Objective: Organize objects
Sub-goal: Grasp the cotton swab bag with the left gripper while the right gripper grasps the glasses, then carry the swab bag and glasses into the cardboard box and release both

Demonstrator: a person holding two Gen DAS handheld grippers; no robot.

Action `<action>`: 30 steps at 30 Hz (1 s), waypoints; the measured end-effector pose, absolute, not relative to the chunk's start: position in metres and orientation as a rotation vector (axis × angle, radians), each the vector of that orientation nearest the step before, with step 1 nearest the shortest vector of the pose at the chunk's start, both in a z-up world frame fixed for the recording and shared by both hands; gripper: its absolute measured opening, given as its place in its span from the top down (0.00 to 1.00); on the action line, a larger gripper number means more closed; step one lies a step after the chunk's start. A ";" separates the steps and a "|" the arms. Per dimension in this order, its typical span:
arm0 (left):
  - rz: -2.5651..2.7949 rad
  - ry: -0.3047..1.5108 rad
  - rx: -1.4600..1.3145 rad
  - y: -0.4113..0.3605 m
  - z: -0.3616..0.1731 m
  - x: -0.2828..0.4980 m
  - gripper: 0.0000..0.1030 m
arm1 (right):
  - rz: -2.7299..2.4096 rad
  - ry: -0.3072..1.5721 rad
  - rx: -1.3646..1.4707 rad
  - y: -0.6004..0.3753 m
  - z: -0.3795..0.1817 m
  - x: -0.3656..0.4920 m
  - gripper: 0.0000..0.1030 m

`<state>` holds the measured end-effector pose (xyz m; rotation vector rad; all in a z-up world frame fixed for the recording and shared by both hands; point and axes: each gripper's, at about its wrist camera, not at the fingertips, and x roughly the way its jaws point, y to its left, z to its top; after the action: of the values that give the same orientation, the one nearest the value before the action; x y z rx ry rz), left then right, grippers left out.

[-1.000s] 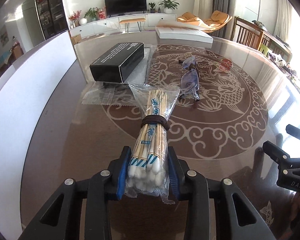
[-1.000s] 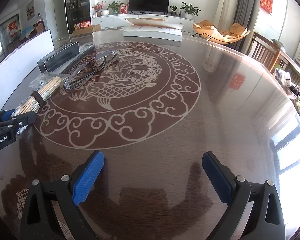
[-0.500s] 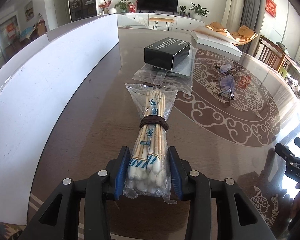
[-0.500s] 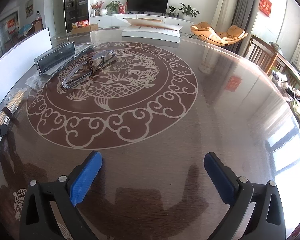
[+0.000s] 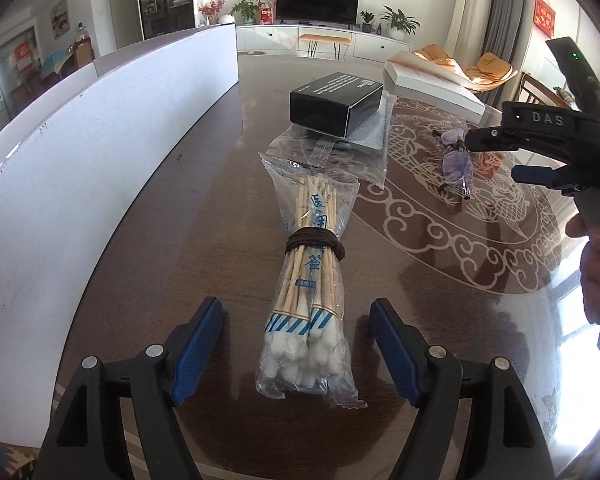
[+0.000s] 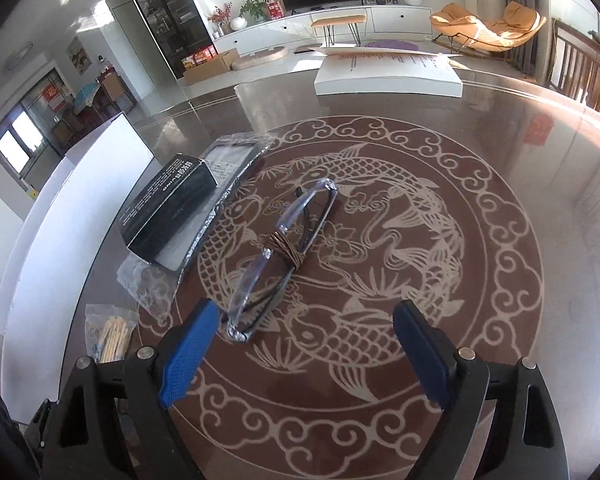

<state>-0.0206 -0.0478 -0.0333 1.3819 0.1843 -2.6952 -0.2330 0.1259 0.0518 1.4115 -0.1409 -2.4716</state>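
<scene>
Cotton swabs (image 5: 306,308) in a clear bag, tied with a brown band, are laid flat on the brown table (image 5: 204,248). The left gripper (image 5: 298,350) has just been opened, and the bag is seen between its blue pads, not touched. The right gripper (image 6: 306,354) is spread wide with nothing pinched; its jaws have just been closed a little. Glasses (image 6: 284,256) are seen just past its left pad, beside a black box (image 6: 168,212).

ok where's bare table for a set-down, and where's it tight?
Free: the table right of the glasses, across the fish motif up to the white box. Tight: the left strip along the white board, with the swab bag, black box and plastic sleeves.
</scene>
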 end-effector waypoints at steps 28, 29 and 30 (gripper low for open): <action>-2.915 0.381 1.142 -0.072 0.021 0.006 0.73 | -2.338 -0.123 1.393 0.159 0.076 -0.147 0.78; -2.924 0.406 1.113 -0.080 0.031 0.014 0.73 | -2.332 -0.131 1.380 0.155 0.084 -0.146 0.78; -2.928 0.438 1.079 -0.091 0.042 0.020 0.73 | -2.324 -0.133 1.362 0.147 0.094 -0.147 0.78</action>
<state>0.0204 -0.0908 0.0419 1.0790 0.4377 -2.9281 -0.1472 0.1468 0.0941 1.3616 -0.1332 -2.3243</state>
